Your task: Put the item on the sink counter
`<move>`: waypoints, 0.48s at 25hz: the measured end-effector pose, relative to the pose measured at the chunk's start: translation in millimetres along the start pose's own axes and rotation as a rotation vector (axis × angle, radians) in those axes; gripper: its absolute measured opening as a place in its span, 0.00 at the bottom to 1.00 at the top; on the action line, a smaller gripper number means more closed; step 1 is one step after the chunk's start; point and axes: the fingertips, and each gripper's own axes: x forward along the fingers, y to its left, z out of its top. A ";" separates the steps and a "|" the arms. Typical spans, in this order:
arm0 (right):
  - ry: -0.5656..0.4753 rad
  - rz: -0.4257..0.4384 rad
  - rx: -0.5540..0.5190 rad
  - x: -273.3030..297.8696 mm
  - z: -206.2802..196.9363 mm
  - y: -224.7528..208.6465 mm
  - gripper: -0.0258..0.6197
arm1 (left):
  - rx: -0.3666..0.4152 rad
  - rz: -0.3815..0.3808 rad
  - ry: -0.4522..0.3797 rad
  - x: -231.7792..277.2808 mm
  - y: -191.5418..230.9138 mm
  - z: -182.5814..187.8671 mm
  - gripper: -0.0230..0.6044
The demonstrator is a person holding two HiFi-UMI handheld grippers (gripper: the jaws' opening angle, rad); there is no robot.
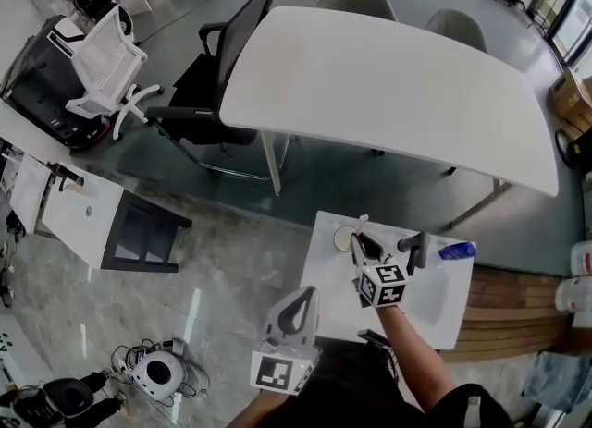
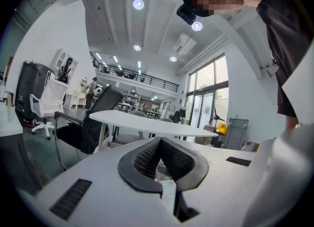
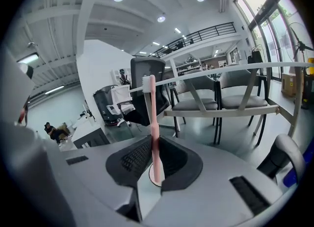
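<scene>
Bright ceiling lighting, fisheye-warped edges, sharp focus.

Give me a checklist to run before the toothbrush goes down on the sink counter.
1. Right gripper shut on the pink toothbrush: ok.
2. Toothbrush upright, bristles on top: ok.
3. Left gripper shut and empty: ok.
4. Bare spot on the sink counter: ok.
5. Clearance from the faucet beside the right gripper: cannot tell.
</scene>
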 end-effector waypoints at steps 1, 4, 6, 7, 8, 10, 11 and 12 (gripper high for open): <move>0.006 -0.003 0.003 3.3 -3.2 -1.6 0.11 | 0.000 0.000 -0.001 1.8 1.4 -0.3 0.06; 0.026 -0.010 0.003 11.7 -12.1 -7.4 0.11 | 0.000 -0.002 0.000 8.1 2.8 -1.0 0.06; 0.044 -0.013 0.000 15.5 -18.3 -11.4 0.11 | 0.000 -0.003 0.002 11.6 1.6 -0.7 0.06; 0.054 -0.013 0.001 17.2 -21.2 -12.8 0.11 | 0.000 -0.003 0.003 12.7 1.2 -0.6 0.06; 0.062 -0.013 0.003 19.1 -23.6 -13.8 0.11 | 0.000 -0.003 0.006 13.6 1.4 -0.6 0.06; 0.073 -0.013 0.007 23.2 -27.4 -15.4 0.11 | 0.000 0.000 0.009 15.5 3.1 -0.5 0.06; 0.078 -0.013 0.007 25.0 -29.5 -16.5 0.11 | -0.002 0.002 0.010 16.6 3.8 -0.9 0.06; 0.083 -0.012 0.007 26.5 -32.1 -17.6 0.11 | -0.003 0.005 0.012 17.5 4.1 -1.7 0.06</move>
